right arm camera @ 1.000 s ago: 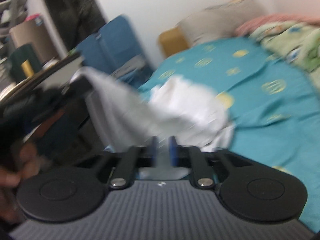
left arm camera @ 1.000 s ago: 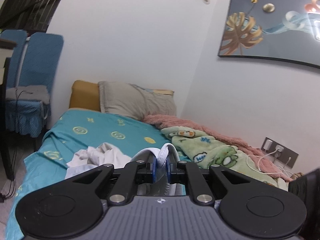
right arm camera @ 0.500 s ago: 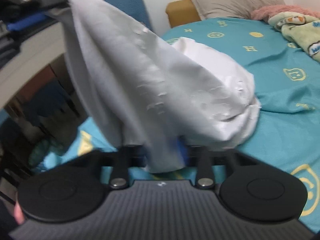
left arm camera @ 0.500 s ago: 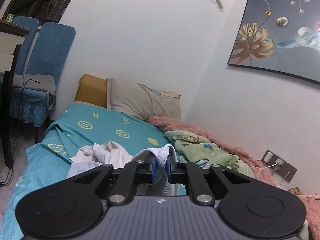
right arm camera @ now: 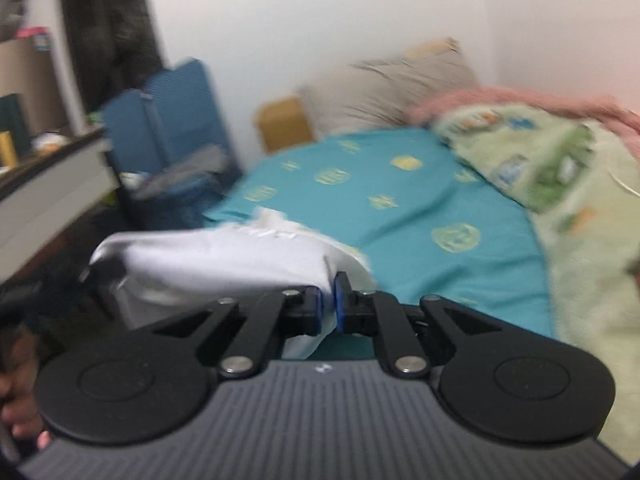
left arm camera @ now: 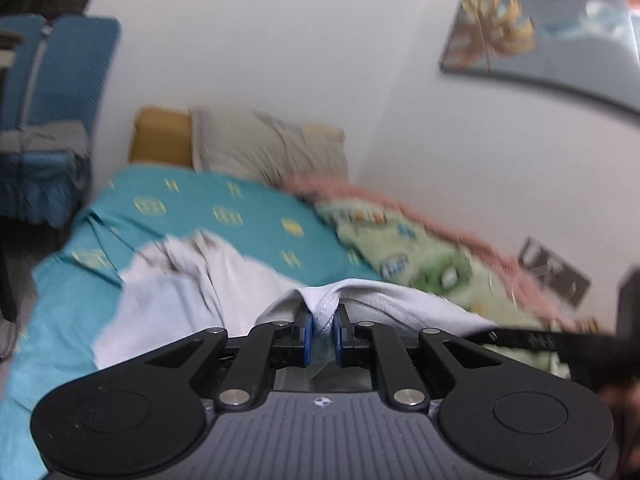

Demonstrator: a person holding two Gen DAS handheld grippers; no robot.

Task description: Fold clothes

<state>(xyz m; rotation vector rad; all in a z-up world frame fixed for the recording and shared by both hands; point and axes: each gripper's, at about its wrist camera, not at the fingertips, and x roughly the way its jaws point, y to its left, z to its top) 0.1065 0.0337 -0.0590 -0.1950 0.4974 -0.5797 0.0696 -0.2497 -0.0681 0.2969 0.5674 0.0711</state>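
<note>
A grey pillow, green blanket and framed picture surround the teal bedsheet.

Bed with teal yellow-patterned sheet; crumpled white garment, grey pillow, green printed blanket on it.
</note>
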